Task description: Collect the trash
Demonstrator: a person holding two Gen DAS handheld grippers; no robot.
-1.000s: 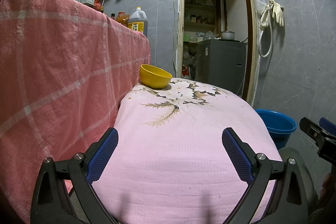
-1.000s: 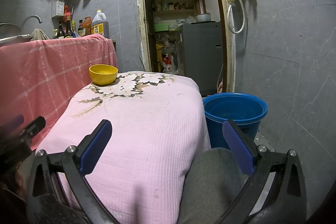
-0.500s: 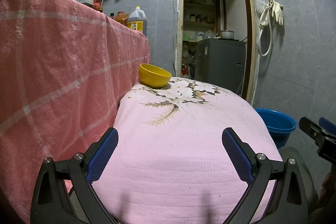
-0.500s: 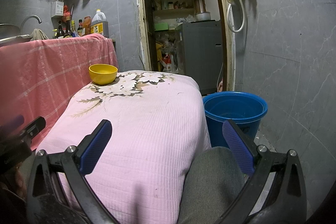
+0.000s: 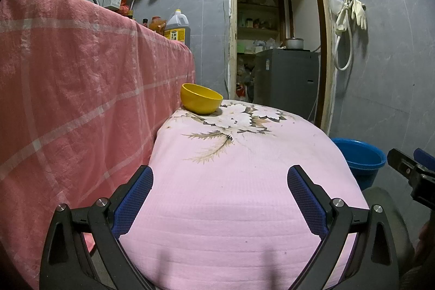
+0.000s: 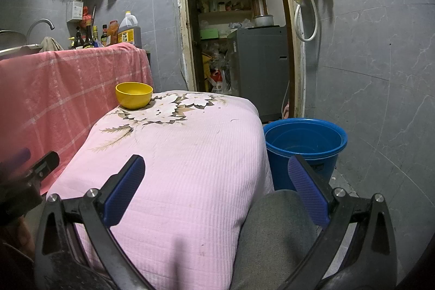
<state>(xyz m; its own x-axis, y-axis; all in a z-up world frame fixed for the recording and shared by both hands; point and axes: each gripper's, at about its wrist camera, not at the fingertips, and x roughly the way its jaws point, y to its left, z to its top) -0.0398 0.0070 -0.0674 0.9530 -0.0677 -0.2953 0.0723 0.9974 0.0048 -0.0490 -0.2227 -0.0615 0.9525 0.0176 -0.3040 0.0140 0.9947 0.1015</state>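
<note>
Both the left gripper (image 5: pixel 219 190) and right gripper (image 6: pixel 216 181) are held wide apart and empty above a pink cloth (image 6: pixel 185 154); no trash is seen, so the yellow bowl (image 6: pixel 133 94) and blue bucket (image 6: pixel 304 137) should be checked first.

No lettering can be read: the yellow label on the oil jug (image 6: pixel 129 30), the print on a red-and-white bag (image 6: pixel 217 82) in the doorway, and the sauce bottles' (image 6: pixel 88 36) labels all blur.

Pink floral-clothed table (image 5: pixel 239 181) bearing a yellow bowl (image 5: pixel 200 99).
</note>
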